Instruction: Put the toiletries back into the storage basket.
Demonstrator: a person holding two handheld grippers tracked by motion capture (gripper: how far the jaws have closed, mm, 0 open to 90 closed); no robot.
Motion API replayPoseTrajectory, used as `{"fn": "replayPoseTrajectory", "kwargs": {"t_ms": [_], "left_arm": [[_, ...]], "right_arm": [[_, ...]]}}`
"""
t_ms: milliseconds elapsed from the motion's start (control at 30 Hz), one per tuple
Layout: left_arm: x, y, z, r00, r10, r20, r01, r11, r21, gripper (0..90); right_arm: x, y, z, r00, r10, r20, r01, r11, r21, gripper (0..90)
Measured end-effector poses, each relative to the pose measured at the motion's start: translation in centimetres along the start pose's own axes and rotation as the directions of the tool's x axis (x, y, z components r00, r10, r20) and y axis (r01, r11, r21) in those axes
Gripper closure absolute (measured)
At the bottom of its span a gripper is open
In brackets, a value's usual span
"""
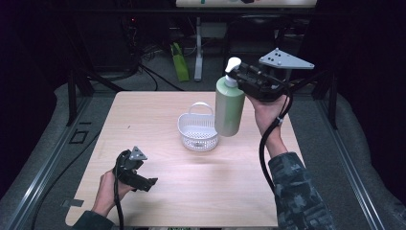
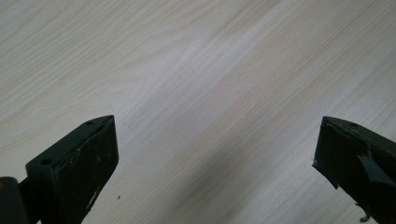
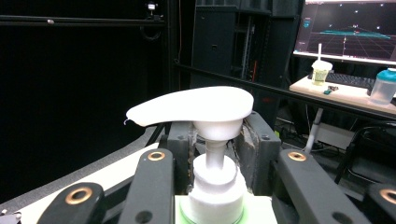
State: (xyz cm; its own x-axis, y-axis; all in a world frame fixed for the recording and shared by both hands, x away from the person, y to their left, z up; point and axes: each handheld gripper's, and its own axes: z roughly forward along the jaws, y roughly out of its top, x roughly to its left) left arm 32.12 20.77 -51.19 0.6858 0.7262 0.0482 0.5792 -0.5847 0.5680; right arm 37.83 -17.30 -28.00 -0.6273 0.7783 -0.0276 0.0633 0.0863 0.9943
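Pale wood-grain tabletop [image 1: 230, 191] mostly bare: whole near half, left side and far left corner open to pass. One obstacle on the surface: small white perforated plastic basket [image 1: 197, 129] with upright loop handle, standing at centre. Just right of it, a tall green pump bottle with white dispenser head [image 1: 230, 103] hangs above the table. Black left gripper [image 2: 215, 158], jaws wide apart, has bare wood between them.

A monitor [image 3: 351, 29], a lidded cup [image 3: 320, 71] and what may be a shaker bottle [image 3: 382, 87] occupy the background desk [image 3: 336, 95].
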Motion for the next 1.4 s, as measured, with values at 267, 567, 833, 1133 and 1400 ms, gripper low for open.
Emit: {"fn": "replayPoseTrajectory", "kwargs": {"t_ms": [267,567,833,1133,1400], "left_arm": [[0.0,0.0,0.0,1.0000,-0.001,0.006,0.001,1.0000,0.000,0.0],[0.0,0.0,-0.1,0.9999,-0.007,0.009,0.007,0.9999,-0.010,0.0],[0.0,0.0,-0.1,0.9999,-0.010,0.009,0.010,0.9998,-0.015,0.0],[0.1,0.1,-0.1,0.9999,-0.006,0.011,0.006,1.0000,-0.006,0.0],[0.1,0.0,-0.1,0.9999,-0.004,0.011,0.004,0.9999,-0.011,0.0]], "right_arm": [[0.1,-0.2,0.9,1.0000,0.004,0.007,-0.004,1.000,0.003,68.1],[0.1,-0.2,1.8,0.9998,0.015,0.011,-0.015,1.000,0.004,68.1],[0.2,-0.6,2.6,0.9998,0.014,0.012,-0.014,1.000,0.013,68.1],[0.3,-0.6,3.3,0.9998,0.006,0.019,-0.006,1.000,0.009,68.1],[0.5,-0.6,3.7,0.9998,0.012,0.017,-0.012,1.000,0.003,68.1]]}}
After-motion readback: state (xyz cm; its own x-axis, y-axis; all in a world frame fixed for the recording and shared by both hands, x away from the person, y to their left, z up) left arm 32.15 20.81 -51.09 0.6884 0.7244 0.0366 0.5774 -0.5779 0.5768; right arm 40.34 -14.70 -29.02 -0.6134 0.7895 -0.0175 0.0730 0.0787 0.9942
